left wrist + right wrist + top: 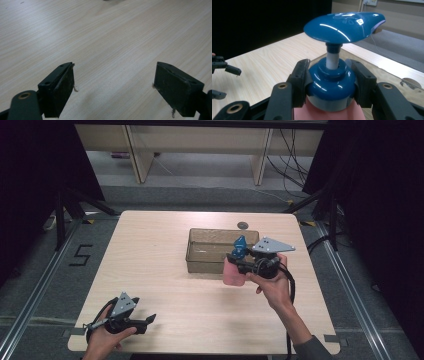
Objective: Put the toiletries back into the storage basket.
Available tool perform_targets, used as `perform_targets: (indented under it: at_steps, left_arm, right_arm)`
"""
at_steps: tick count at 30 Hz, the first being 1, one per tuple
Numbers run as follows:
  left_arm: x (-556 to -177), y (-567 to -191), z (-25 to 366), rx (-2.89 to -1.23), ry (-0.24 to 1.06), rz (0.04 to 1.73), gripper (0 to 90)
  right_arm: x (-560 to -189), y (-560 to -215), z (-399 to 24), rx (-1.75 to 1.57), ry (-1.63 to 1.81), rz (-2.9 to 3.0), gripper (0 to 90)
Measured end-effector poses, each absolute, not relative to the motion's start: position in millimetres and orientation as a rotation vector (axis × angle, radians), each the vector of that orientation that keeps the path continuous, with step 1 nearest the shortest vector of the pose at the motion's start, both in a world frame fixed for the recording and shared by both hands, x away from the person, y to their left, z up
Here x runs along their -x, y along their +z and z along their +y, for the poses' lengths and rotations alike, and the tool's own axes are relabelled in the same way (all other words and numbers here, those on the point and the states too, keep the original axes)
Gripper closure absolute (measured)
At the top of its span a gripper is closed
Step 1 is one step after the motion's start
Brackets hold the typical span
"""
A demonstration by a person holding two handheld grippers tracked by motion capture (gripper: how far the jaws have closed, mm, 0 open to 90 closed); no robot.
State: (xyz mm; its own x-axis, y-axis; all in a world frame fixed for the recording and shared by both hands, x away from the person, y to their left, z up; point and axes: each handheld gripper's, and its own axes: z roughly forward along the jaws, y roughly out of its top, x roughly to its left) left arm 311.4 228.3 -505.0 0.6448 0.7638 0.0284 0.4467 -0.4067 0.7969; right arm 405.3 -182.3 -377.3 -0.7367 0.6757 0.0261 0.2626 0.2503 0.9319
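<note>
The right gripper [239,261] is clamped on the blue collar of a pink pump bottle [233,272] — its pads press either side of the cap [331,85], just under the wide blue pump head [343,26]. In the high view the bottle hangs upright at about four o'clock from the table's [165,260] centre, just in front of the clear bin's [200,251] near wall. The left gripper [147,320] rests at about seven o'clock, near the table's front edge — jaws apart, bare wood between them.
</note>
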Motion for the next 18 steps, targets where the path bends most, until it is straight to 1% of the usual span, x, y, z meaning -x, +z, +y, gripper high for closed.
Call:
perform_targets:
  at_steps: [8, 10, 14, 15, 18]
  left_arm:
    - [-311.7, -505.0, 228.9, -2.067, 0.508, 0.934, 16.2]
    - [-312.1, -505.7, 227.5, -2.039, 0.501, 0.946, 16.2]
    - [-312.1, -504.6, 229.6, -2.062, 0.504, 0.932, 16.2]
    - [-312.3, -505.9, 227.7, -2.027, 0.497, 0.945, 16.2]
    - [-311.8, -504.8, 229.7, -2.065, 0.507, 0.932, 16.2]
  right_arm:
    - [-413.6, -369.9, -183.3, -0.886, 1.519, 2.113, 53.5]
    - [-418.6, -367.4, -184.9, -0.867, 1.525, 2.088, 53.4]
    - [-424.6, -363.3, -188.3, -0.872, 1.510, 2.062, 53.5]
    - [-425.4, -362.5, -189.5, -0.872, 1.503, 2.065, 53.5]
    - [-428.8, -360.6, -192.0, -0.908, 1.503, 2.044, 53.5]
